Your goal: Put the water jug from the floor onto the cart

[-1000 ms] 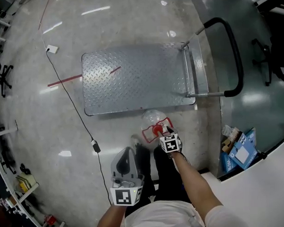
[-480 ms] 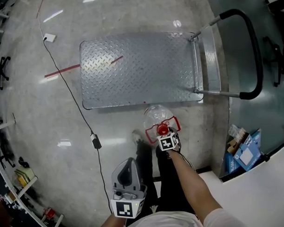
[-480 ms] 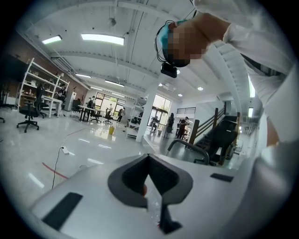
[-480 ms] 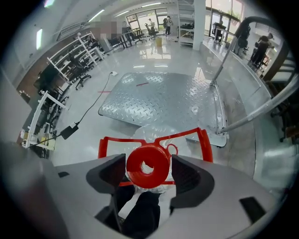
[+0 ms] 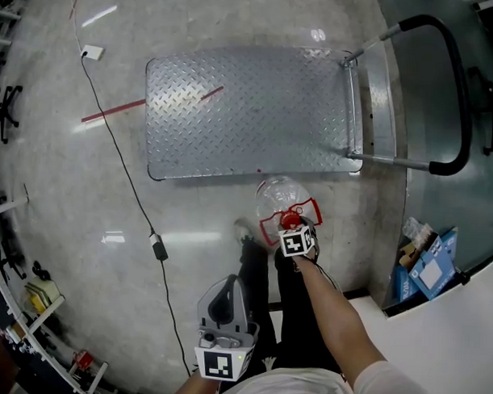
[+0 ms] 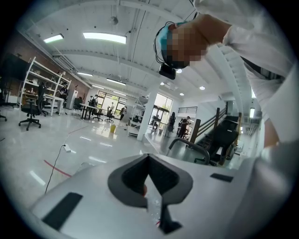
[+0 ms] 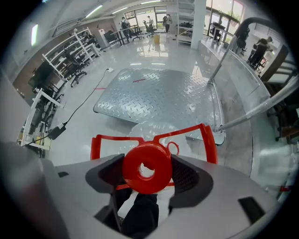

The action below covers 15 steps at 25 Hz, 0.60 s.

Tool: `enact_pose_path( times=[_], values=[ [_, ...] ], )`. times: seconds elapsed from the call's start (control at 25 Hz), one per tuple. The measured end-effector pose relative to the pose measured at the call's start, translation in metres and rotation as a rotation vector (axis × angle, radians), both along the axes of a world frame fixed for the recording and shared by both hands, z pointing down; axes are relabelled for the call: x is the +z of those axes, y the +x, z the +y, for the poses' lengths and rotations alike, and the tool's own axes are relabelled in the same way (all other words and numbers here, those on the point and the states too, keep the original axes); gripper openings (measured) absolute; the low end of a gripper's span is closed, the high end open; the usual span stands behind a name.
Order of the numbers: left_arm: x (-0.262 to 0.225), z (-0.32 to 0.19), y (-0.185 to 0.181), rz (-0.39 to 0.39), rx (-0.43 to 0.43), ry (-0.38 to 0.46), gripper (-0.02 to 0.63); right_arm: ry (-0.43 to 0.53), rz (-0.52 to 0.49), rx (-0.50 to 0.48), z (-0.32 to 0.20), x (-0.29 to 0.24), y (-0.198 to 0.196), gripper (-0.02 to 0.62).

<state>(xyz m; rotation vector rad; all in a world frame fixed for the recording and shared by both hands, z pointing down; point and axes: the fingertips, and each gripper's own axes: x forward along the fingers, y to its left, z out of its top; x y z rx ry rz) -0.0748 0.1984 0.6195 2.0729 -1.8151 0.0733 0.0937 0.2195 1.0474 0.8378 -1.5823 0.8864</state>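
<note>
A clear water jug (image 5: 280, 195) with a red cap (image 5: 291, 220) and a red carry frame (image 5: 312, 209) stands on the floor, just in front of the cart's diamond-plate deck (image 5: 249, 111). My right gripper (image 5: 294, 233) points straight down over the jug. In the right gripper view the red cap (image 7: 147, 168) sits between the jaws of the right gripper (image 7: 147, 176), which have just been opening. The pads flank the cap without clamping it. My left gripper (image 5: 225, 287) hangs near the person's body, shut and empty; the left gripper (image 6: 148, 179) faces across the room.
The cart's black push handle (image 5: 458, 94) rises at the right. A black cable with an adapter (image 5: 157, 247) runs across the floor on the left, past a red tape line (image 5: 112, 111). Blue boxes (image 5: 428, 267) and a white tabletop (image 5: 468, 321) sit at the right. The person's legs (image 5: 260, 281) are beside the jug.
The right gripper has come down onto the jug's cap, and its jaws now stand on either side of it. The left gripper sank a little. The jug and cart have not moved.
</note>
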Motion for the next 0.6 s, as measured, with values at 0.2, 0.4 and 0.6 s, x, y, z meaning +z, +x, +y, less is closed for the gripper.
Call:
enact_pose_path(
  times=[0.2,0.4,0.6],
  values=[
    [-0.008,0.004,-0.006,0.003,-0.005,0.007,0.003,0.0,0.006,-0.023,0.004,-0.02,-0.003,0.304],
    [-0.032,-0.005,-0.021,-0.011,-0.026,0.067,0.003,-0.026,0.006,-0.046,-0.002,-0.072,0.0,0.304],
    [-0.077,-0.012,-0.03,-0.005,-0.019,0.126,0.003,-0.029,-0.003,-0.035,-0.015,-0.156,0.002,0.304]
  ],
)
